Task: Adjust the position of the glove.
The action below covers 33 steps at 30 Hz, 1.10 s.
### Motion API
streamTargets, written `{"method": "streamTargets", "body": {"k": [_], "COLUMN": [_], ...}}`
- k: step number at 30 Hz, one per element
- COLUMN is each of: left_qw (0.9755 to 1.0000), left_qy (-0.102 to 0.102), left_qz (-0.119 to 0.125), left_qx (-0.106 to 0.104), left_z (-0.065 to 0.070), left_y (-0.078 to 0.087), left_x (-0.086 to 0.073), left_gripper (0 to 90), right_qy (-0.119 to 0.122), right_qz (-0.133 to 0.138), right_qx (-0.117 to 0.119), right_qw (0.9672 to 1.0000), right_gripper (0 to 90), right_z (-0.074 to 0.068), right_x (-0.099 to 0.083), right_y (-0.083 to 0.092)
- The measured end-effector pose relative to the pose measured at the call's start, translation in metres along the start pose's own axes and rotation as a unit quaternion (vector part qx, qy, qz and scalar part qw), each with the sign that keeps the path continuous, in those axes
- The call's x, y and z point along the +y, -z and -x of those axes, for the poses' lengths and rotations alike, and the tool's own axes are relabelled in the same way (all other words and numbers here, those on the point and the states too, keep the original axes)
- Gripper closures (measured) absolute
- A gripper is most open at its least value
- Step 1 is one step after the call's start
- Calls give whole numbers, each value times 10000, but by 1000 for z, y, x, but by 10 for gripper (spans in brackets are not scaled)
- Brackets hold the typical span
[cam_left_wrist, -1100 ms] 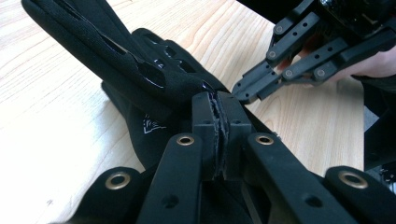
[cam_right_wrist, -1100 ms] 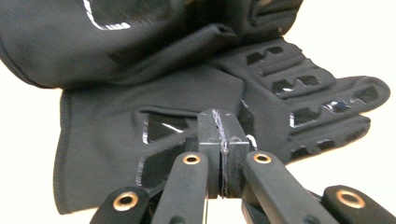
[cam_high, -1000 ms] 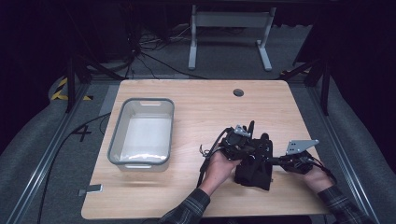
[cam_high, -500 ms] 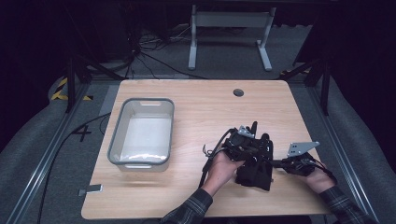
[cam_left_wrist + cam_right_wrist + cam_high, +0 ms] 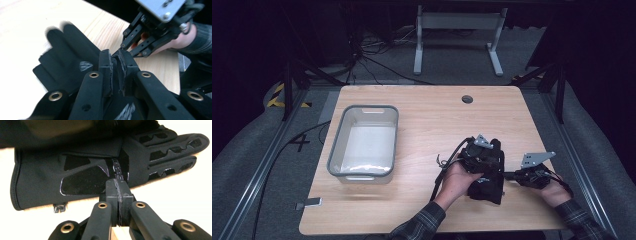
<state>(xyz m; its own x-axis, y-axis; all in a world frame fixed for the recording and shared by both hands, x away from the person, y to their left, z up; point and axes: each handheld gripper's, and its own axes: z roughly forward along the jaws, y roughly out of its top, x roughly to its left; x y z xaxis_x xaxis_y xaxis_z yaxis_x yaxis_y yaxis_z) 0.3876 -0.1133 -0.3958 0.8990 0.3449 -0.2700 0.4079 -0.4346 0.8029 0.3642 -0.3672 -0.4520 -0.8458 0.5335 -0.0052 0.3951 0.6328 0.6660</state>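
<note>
Two handheld grippers meeting over a black glove [image 5: 488, 175] at the near right of a wooden table [image 5: 422, 110], under the high view. Lying flat on the wood, well right of a grey plastic bin [image 5: 364, 141] sitting toward the table's left. Left gripper [image 5: 479, 154] resting on top of the glove, the person's left hand [image 5: 458, 179] wrapped around its body from the near side. Jaws there having just been opening a little, now standing slightly apart around a narrow fold of black fabric in the left gripper view [image 5: 115, 65]; not possible to tell whether the pads are still pressing on it. Glove fingers [image 5: 65, 45] fanning out toward the far left in that view, blurred against the bright tabletop. Right gripper [image 5: 512, 176] reaching in from the right edge of the glove, grey three-cornered plate [image 5: 536, 159] riding above it, right hand [image 5: 552, 190] holding it near the table's right edge. Seen along its own jaws in the right gripper view [image 5: 119, 192], pads pressed tight together, clenched, tips sitting right at the glove's edge beside the printed wrist strap [image 5: 117, 168]; hard to tell whether any fabric is pinched between them. Checked sleeves [image 5: 422, 222] entering from the near edge.
</note>
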Motion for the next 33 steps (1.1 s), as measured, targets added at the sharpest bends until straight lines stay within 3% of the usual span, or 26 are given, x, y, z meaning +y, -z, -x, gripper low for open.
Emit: {"method": "streamTargets", "body": {"k": [5,11,15,21,24,28,33], "left_qw": [9999,9994,9983,9965,9954,9943,9924], "left_qy": [-56,52,60,-25,-77,-76,-145], "left_qz": [-21,-309,-563,-827,-938,-1043,-1181], "left_qx": [113,160,133,93,153,182,313], "left_z": [-1,-7,-6,-5,-4,-8,-10], "left_y": [10,11,1,-19,-25,-30,-27], "left_x": [-3,-21,-33,-40,-41,-44,-45], "left_gripper": [862,896,896,896,896,897,896], "right_qy": [-86,-200,-141,26,63,178,139], "right_qz": [41,285,386,473,432,134,123], "right_qx": [-57,-143,-57,50,141,203,289], "right_qw": [9999,9993,9991,9989,9989,9995,9994], "right_gripper": [900,900,900,900,900,900,900], "right_z": [3,10,9,4,3,-2,-4], "right_x": [-2,-1,6,21,22,20,21], "right_y": [7,19,17,8,2,-10,-12]}}
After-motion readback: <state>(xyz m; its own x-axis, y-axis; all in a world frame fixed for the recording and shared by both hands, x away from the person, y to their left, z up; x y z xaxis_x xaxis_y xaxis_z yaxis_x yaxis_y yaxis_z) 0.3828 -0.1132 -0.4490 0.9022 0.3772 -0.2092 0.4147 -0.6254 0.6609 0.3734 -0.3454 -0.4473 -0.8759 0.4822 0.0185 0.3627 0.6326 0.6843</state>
